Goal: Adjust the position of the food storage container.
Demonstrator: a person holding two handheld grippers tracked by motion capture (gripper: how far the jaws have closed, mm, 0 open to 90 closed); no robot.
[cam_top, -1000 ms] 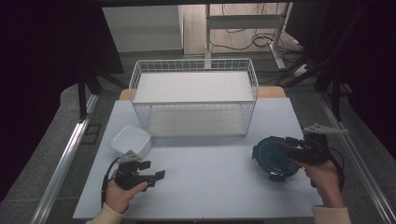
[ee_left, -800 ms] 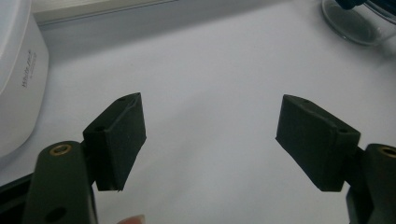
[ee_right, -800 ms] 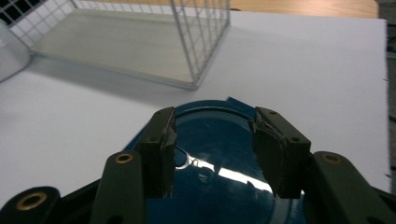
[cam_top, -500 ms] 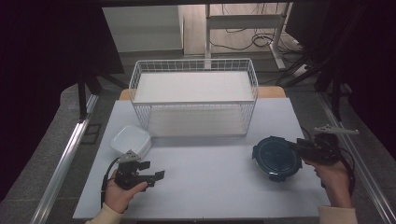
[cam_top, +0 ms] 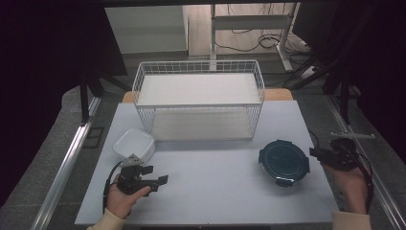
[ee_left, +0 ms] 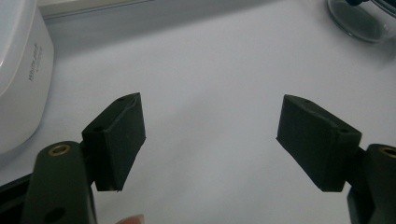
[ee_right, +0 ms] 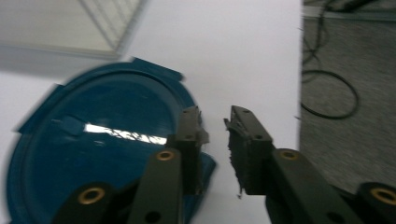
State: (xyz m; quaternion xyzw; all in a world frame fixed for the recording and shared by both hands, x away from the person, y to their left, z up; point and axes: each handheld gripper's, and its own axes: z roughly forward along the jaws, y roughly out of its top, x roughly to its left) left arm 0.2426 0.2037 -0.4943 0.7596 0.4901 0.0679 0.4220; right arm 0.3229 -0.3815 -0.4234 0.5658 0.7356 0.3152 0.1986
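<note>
Round container with dark blue clip-on lid (cam_top: pixel 283 161), standing on the white table (cam_top: pixel 215 191) toward its right edge, in front of the wire basket (cam_top: pixel 198 103) and well apart from it. The left gripper view suggests a clear body (ee_left: pixel 359 21) under the lid, so it is likely stiff, smooth and possibly breakable, and light if empty; its contents cannot be made out. The lid's four latch tabs project past the rim and offer the best purchase; one tab (ee_right: pixel 198 179) lies just beside the right hand-held gripper (ee_right: pixel 215 123). No writing is legible on the lid.

Right hand-held gripper (cam_top: pixel 320 154): its jaws have just been closing and now stand narrow, with only a small gap between them. Nothing is between them; they sit just off the lid's edge, over bare table.

Left hand-held gripper (cam_top: pixel 155 181): rests near the front left of the table, jaws wide apart and holding nothing (ee_left: pixel 210 135).

White square lidded container (cam_top: pixel 134 145): just behind the left hand-held gripper. Small grey print on its side (ee_left: pixel 35 72) is too blurred to read.
</note>
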